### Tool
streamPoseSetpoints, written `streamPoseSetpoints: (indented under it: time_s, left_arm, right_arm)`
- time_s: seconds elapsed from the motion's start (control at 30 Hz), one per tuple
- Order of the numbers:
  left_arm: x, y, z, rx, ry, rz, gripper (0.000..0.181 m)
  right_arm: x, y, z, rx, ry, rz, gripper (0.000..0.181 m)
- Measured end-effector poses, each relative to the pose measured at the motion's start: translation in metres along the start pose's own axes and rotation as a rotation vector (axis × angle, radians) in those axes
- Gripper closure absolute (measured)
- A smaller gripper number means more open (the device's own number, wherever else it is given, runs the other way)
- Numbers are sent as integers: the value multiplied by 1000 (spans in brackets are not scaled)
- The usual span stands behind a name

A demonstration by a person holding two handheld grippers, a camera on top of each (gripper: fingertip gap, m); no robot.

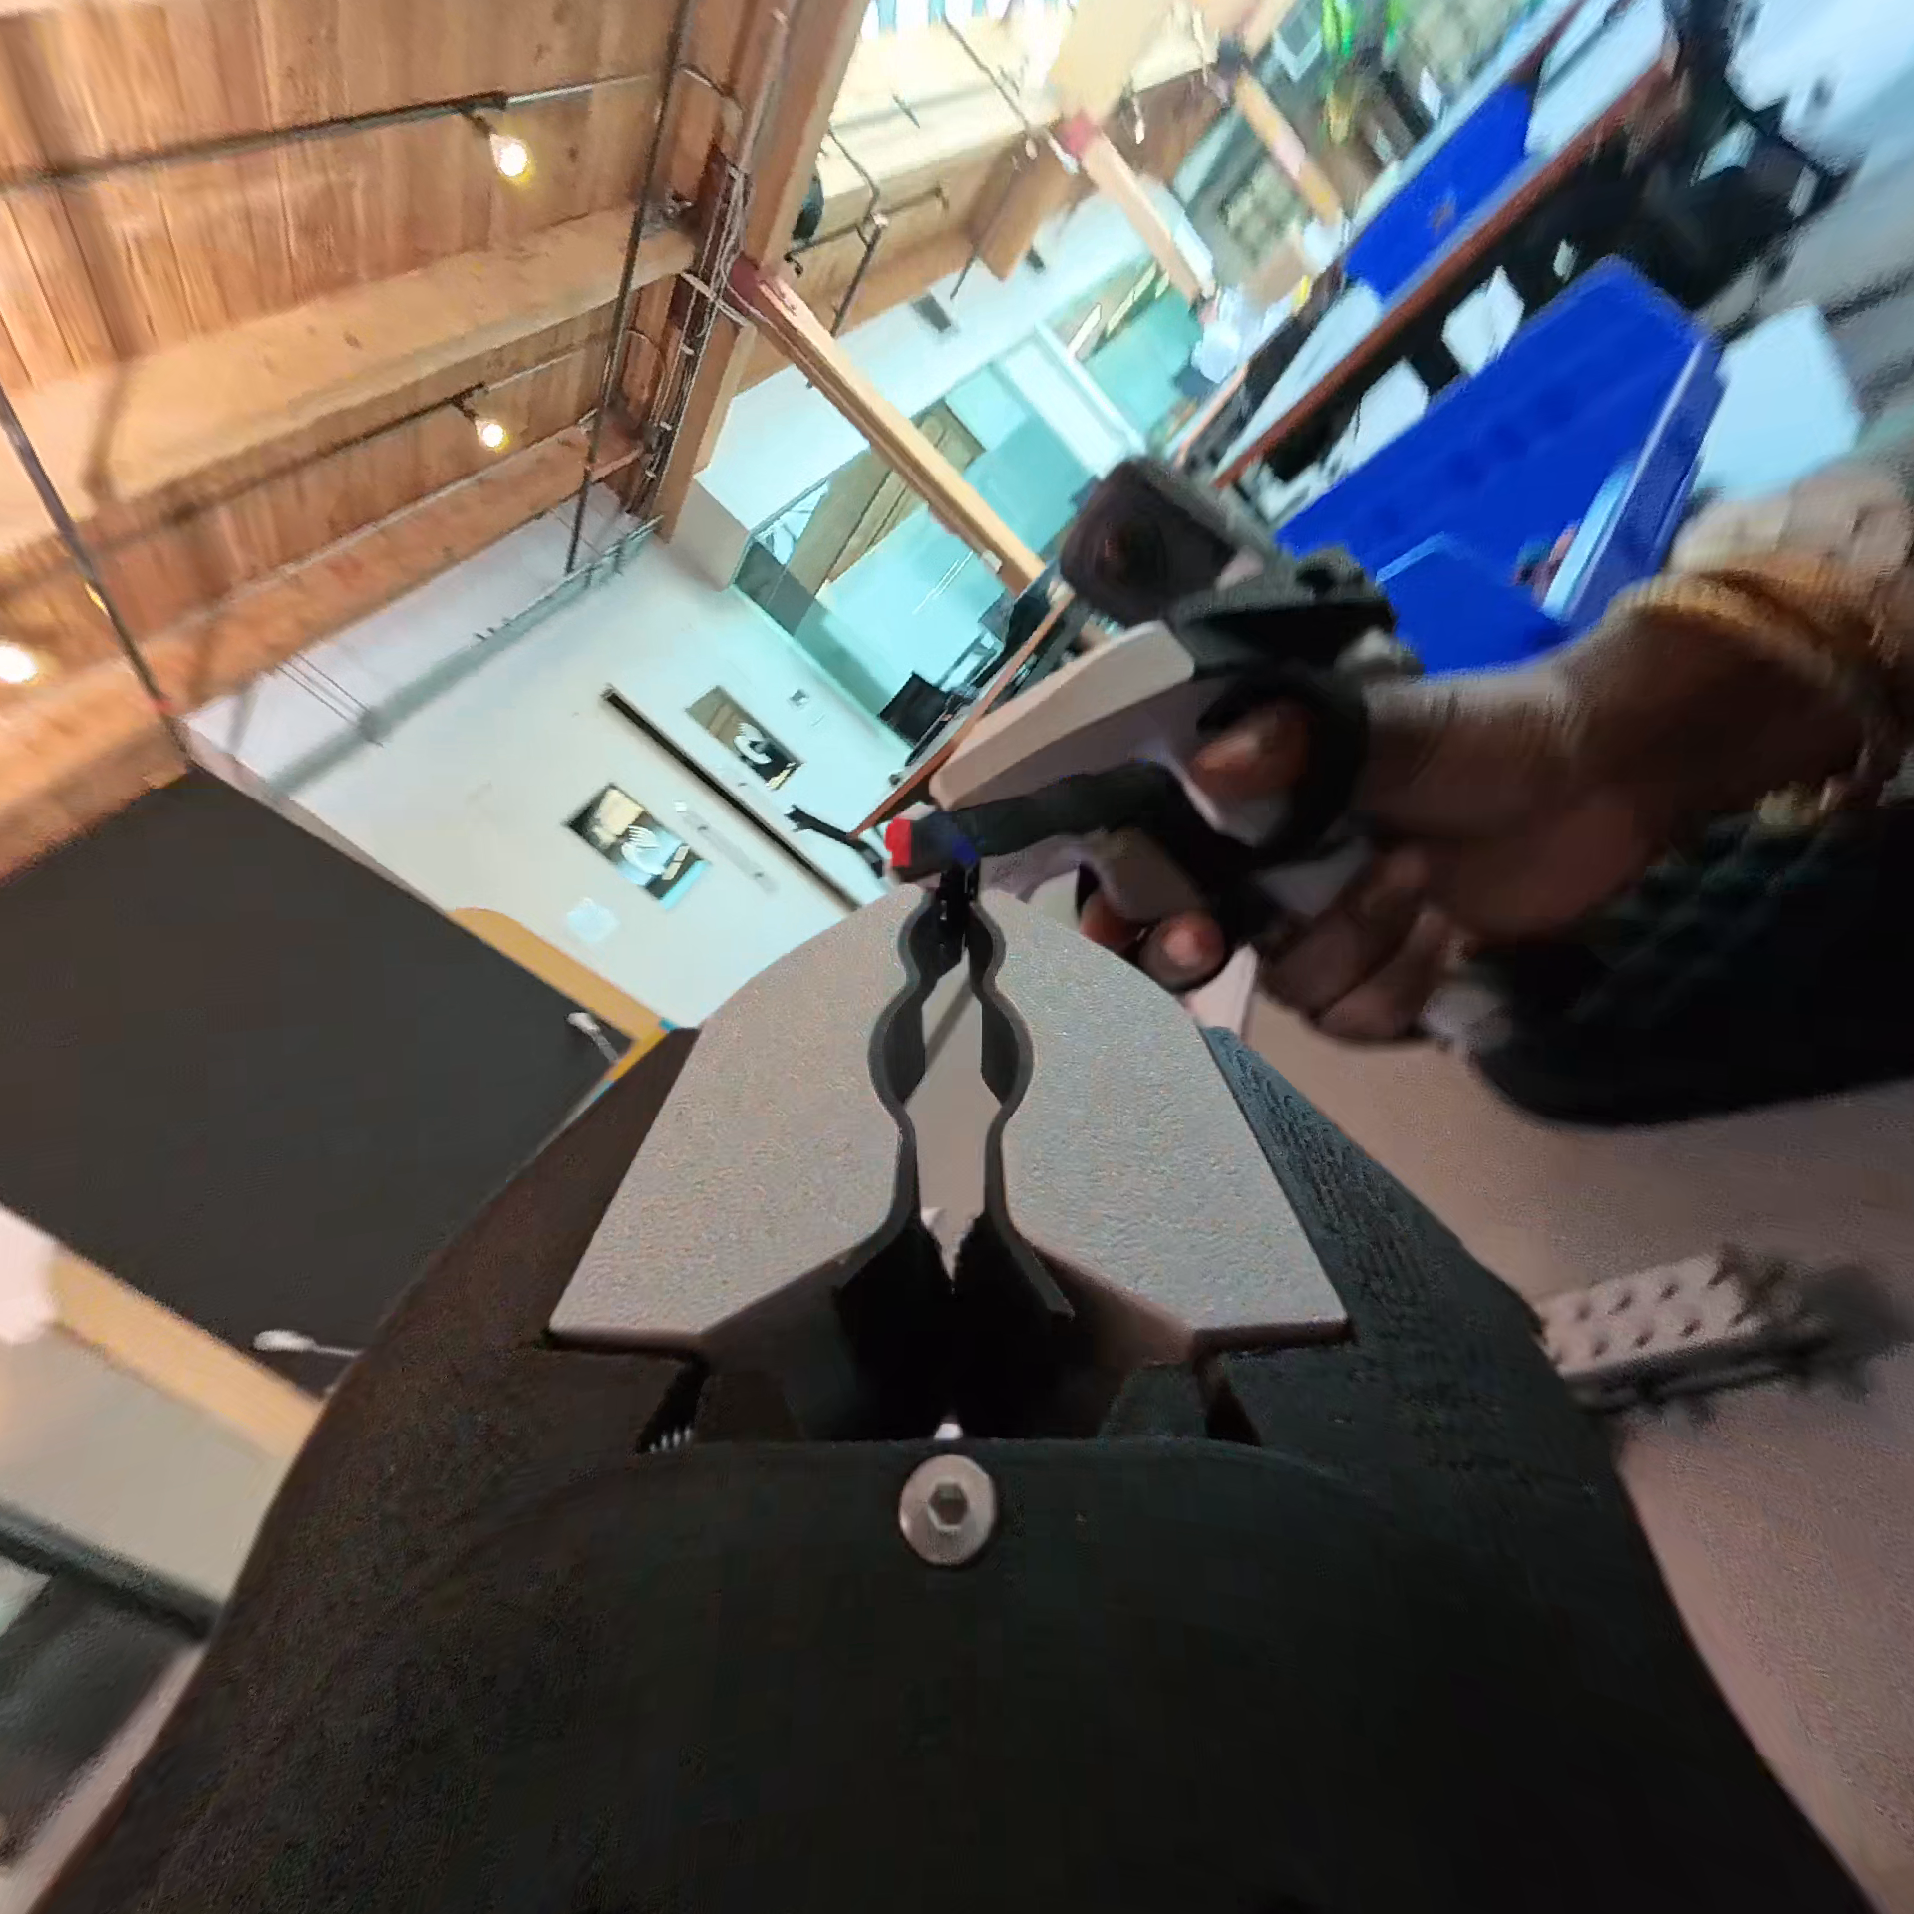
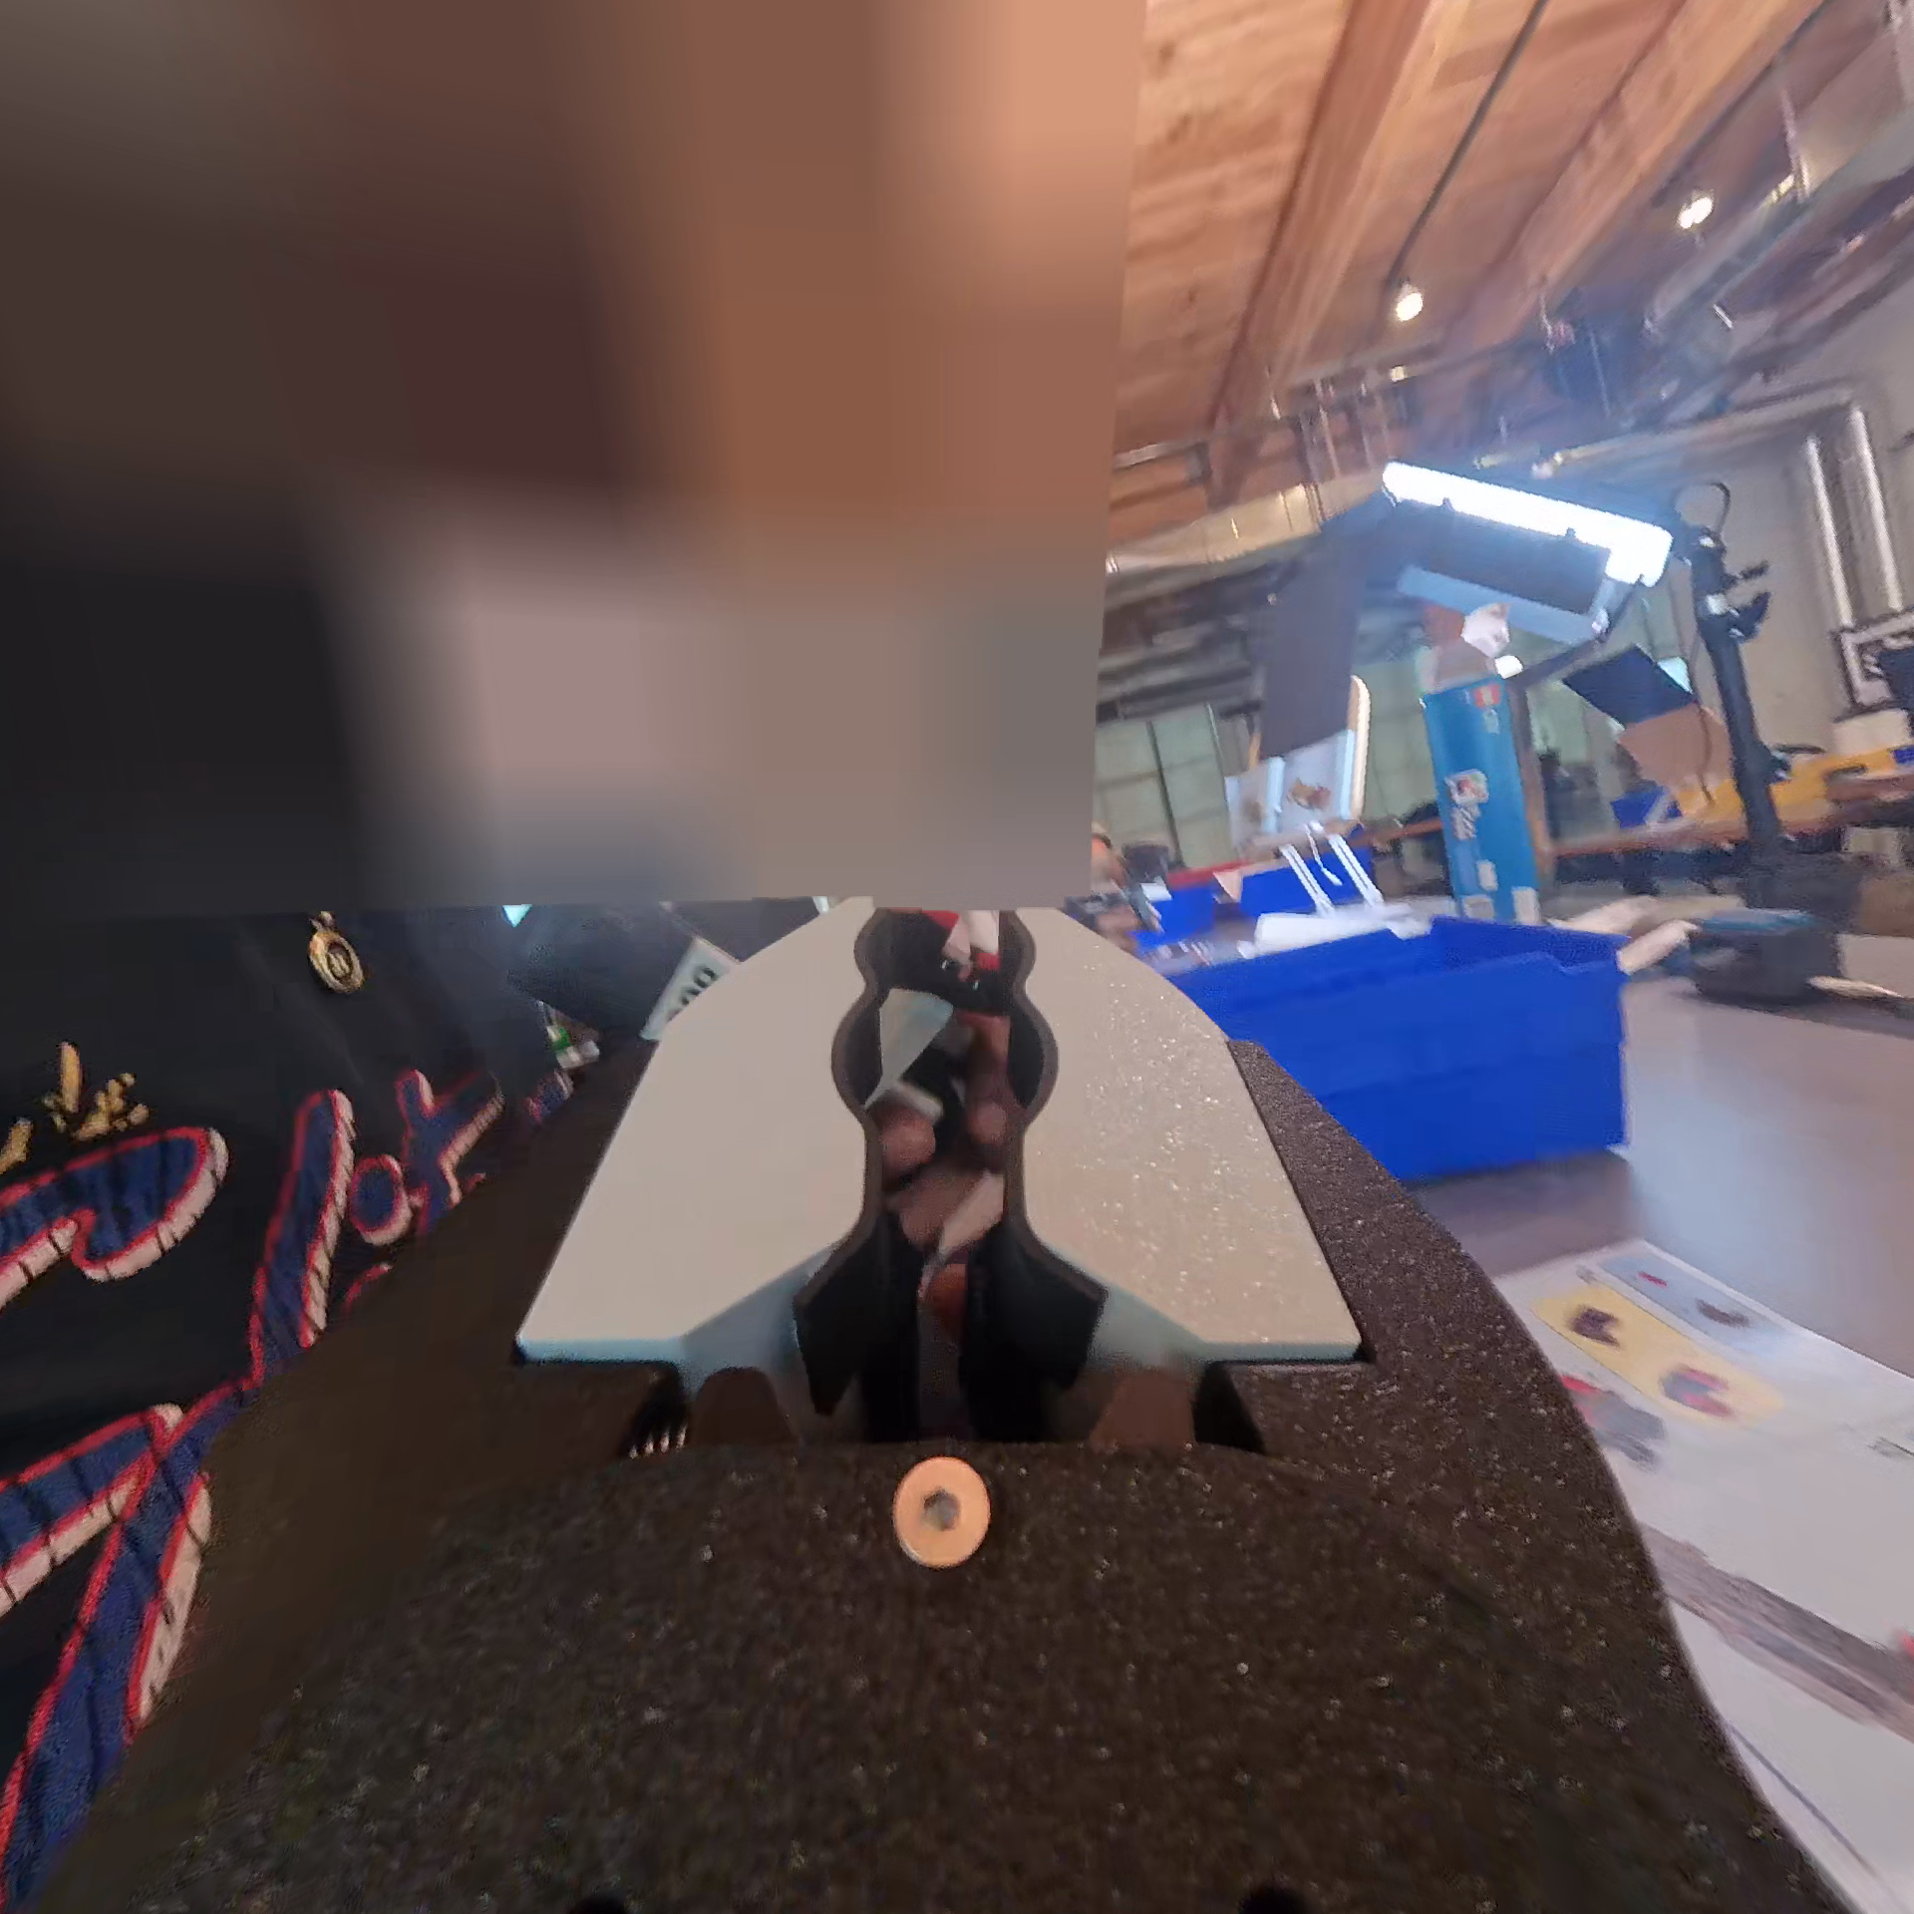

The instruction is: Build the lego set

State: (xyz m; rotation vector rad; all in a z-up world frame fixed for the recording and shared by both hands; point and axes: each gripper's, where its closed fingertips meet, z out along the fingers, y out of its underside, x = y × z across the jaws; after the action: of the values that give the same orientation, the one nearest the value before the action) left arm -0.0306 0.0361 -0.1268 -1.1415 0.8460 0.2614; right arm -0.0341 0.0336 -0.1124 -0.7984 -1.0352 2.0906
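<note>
Both grippers raised, meeting at a small lego piece

The left gripper (image 1: 948,917) is tilted up off the surface, its grey fingers (image 1: 787,1119) drawn close together with only a thin gap between them. At their tips they pinch a small black lego piece (image 1: 953,899). Just beyond it, the right gripper (image 1: 922,834) comes in from the right side of the left wrist view, held by a hand (image 1: 1471,839). Its dark fingers are closed on a small red and blue lego piece (image 1: 909,835) that sits touching or just above the black one; the blur makes it hard to tell whether the two are joined.

In the right wrist view the same gripper's own fingers (image 2: 725,1129) also stand close together, and something red, white and black shows at their tips (image 2: 968,948), too small and blurred to describe further.

A grey studded lego plate (image 1: 1657,1321) lies on the grey surface (image 1: 1761,1502) at the right of the left wrist view. An open instruction booklet (image 2: 1709,1378) lies on the surface at the lower right of the right wrist view, and a blue bin (image 2: 1450,1046) stands farther back. A tall blue box (image 2: 1481,798) stands upright behind the bin.
</note>
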Motion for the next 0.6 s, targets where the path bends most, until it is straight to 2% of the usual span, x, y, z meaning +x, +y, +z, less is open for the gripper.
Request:
streamPoseSetpoints:
  time_s: [0.17, 0.27, 0.43, 0.5, 0.6]
  left_arm:
    - [-5, 30, -4, -194, -17, 376, 176]
    - [-4, 49, -3, -322, -13, 614, 177]
    - [-1, 58, 1, -377, -9, 699, 176]
    - [-2, 60, 0, -396, -10, 700, 176]
    - [-4, 57, 0, -381, -34, 678, 176]
  right_arm:
    - [16, 7, -10, -224, 142, -167, 157]
    - [31, 15, -9, -330, 286, -151, 151]
    - [43, 34, -3, -461, 387, -139, 150]
    - [47, 37, -5, -481, 408, -149, 164]
    - [44, 34, -5, -463, 365, -155, 164]
